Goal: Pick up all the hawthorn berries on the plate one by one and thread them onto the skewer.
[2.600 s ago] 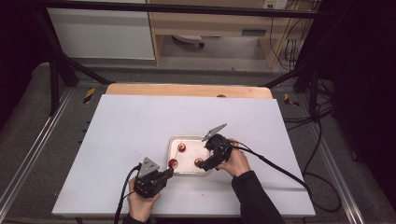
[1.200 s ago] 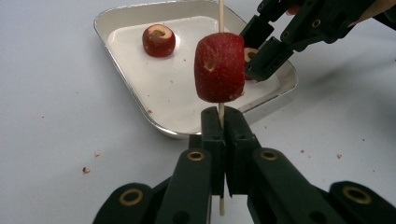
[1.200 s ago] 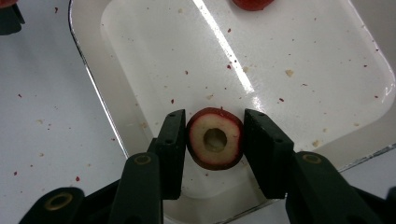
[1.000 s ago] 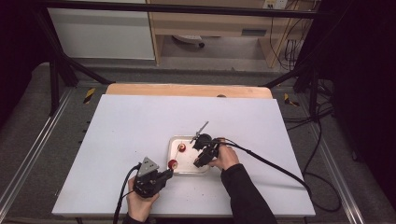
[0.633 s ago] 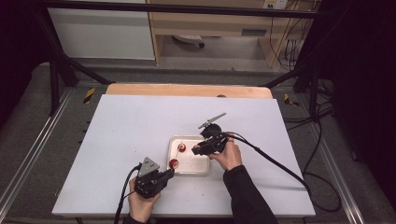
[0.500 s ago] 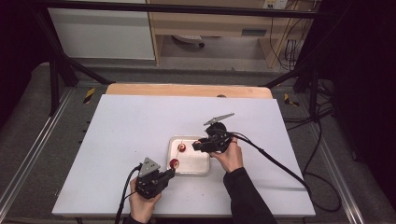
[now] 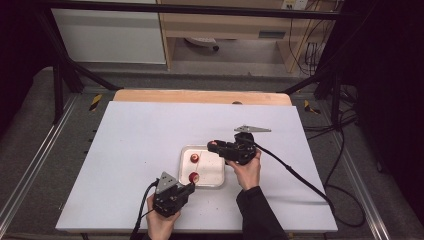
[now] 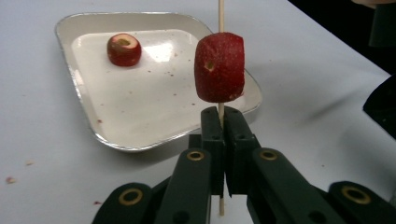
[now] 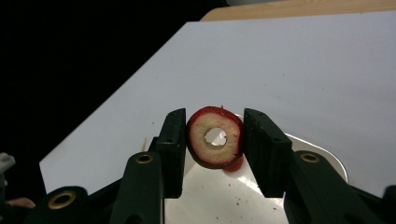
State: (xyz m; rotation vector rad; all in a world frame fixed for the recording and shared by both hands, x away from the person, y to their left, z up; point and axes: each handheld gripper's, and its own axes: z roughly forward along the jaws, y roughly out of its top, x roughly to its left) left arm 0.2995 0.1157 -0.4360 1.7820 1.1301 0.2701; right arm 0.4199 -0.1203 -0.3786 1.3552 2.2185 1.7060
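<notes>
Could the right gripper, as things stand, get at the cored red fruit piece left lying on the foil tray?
Probably not yet: the right gripper is shut on another cored red fruit ring. The loose piece lies in the open on the foil tray.

i'm working in what looks like a lab or recording workspace, not a home. the white tabletop (image 7: 150,150) sits on a wooden board (image 7: 200,96) inside a dark metal frame (image 7: 65,75) with rails along the grey floor. cables (image 7: 340,150) trail at the right, and a pale cabinet (image 7: 110,35) and wooden bench (image 7: 225,25) stand behind.
</notes>
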